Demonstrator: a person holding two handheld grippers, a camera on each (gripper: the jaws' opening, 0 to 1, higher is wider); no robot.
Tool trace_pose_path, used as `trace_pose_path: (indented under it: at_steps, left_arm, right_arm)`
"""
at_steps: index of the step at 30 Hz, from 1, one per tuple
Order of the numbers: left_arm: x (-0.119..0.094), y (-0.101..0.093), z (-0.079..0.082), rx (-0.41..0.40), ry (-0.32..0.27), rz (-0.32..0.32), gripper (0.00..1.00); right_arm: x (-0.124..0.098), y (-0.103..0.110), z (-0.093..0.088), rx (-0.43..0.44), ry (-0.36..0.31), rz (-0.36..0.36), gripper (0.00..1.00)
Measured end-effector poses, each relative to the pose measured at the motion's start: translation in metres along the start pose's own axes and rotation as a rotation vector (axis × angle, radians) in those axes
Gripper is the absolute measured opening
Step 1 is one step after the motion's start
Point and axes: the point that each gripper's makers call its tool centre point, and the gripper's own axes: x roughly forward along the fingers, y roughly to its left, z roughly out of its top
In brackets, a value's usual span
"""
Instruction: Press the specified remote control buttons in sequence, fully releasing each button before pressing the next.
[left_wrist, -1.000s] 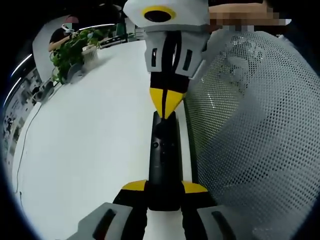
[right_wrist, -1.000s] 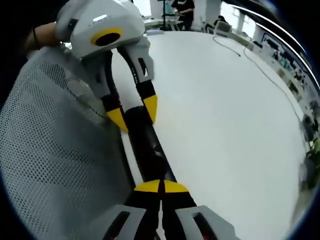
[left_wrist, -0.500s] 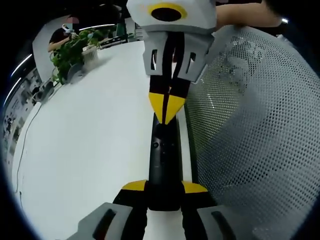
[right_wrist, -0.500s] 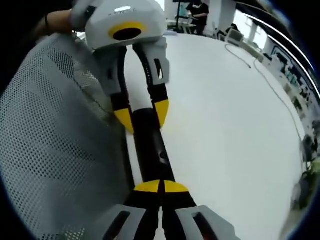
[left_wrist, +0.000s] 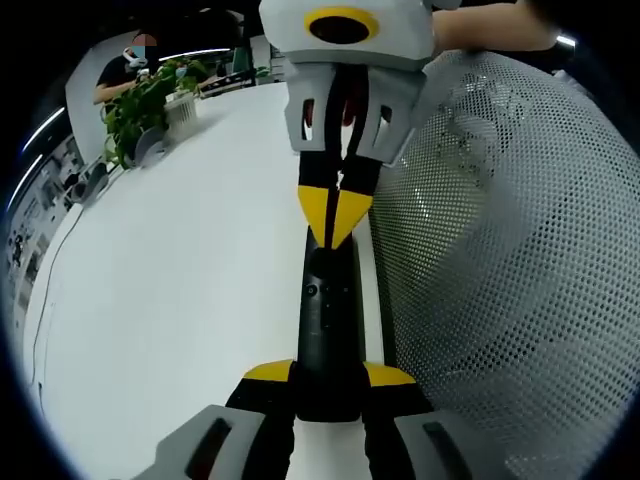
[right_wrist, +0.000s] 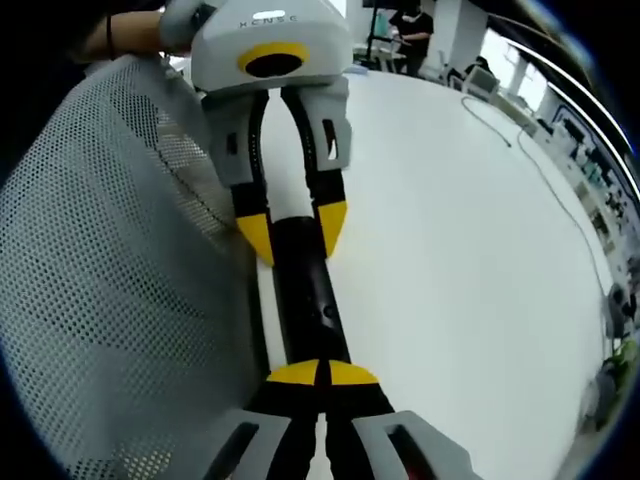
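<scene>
Left gripper view: I have the left gripper (left_wrist: 325, 378) clamped on the near end of the black remote control (left_wrist: 327, 325), its yellow-tipped jaws parted just by the remote's width. The remote runs from 6 o'clock up toward 12 along the edge of the white table (left_wrist: 190, 290). Past it, the right gripper (left_wrist: 334, 215) comes in from 12 o'clock with jaws closed tip to tip, the tips touching the remote's far end. Since a second ago those tips have come slightly farther down the remote. At 3 o'clock, a grey mesh surface (left_wrist: 500, 260); at 10 o'clock, far off, a potted plant (left_wrist: 150, 105).

Right gripper view: the closed right gripper (right_wrist: 322, 374) rests on the remote control (right_wrist: 308, 300) at 6 o'clock. Farther up, the left gripper (right_wrist: 292, 228) grips the remote's opposite end, which has swung from 11 toward 12 o'clock in this view. A cable (right_wrist: 540, 170) crosses the table at 2 o'clock. The mesh (right_wrist: 110, 290) lies at 9 o'clock.
</scene>
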Motion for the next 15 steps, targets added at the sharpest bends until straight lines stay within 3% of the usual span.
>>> trace_pose_path:
  at_steps: [15]
  left_arm:
    - [0.0000, -0.0004, -0.0002, 0.003, 0.000, -0.002, 0.25]
  right_arm:
    - [0.0047, 0.0009, 0.0022, -0.053, 0.035, 0.017, 0.05]
